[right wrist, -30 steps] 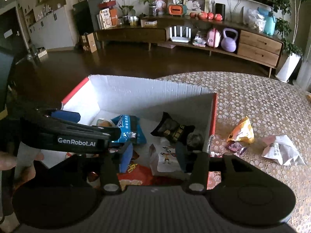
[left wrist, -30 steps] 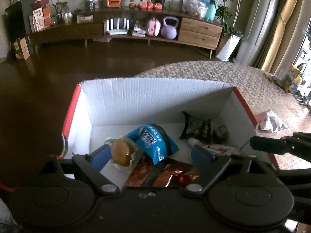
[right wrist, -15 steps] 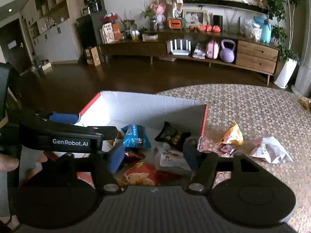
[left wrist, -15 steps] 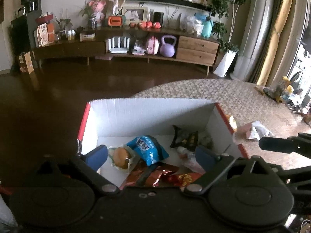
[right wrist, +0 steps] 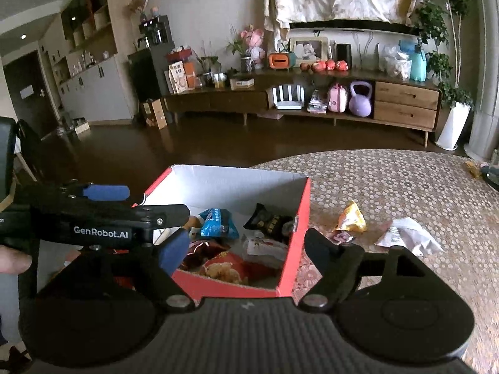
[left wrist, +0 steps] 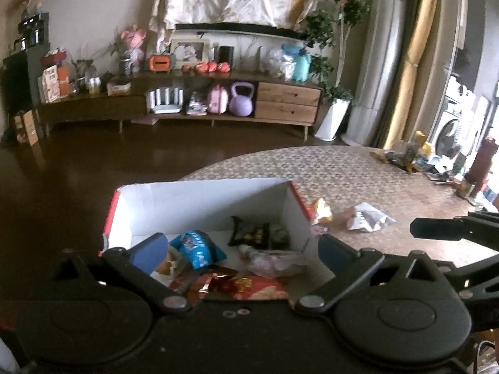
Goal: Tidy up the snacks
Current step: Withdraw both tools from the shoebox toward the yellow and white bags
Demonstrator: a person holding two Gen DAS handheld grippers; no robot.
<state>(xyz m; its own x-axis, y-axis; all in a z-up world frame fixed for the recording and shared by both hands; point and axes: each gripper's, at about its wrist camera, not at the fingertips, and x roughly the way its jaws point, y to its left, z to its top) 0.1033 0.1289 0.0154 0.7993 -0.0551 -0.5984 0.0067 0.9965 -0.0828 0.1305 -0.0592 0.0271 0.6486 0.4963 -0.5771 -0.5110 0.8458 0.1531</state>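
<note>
Red cardboard box [right wrist: 293,246], white inside, at table [right wrist: 405,187] edge: blue packet [right wrist: 218,224], black packet [right wrist: 271,221], red crisp bag [right wrist: 227,268], part hidden. Outside, right: yellow packet [right wrist: 351,218], white wrapper [right wrist: 405,237]. Left gripper [left wrist: 240,249], right gripper [right wrist: 246,249]: jaws just opened wider, empty.

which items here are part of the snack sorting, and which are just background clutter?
Part of the job:
- red box
- blue packet, black packet and red chip bag inside it
- yellow packet, small pink packet and white packet loose on the table

Lying about:
- purple kettlebell
- pink case
- photo frame
</note>
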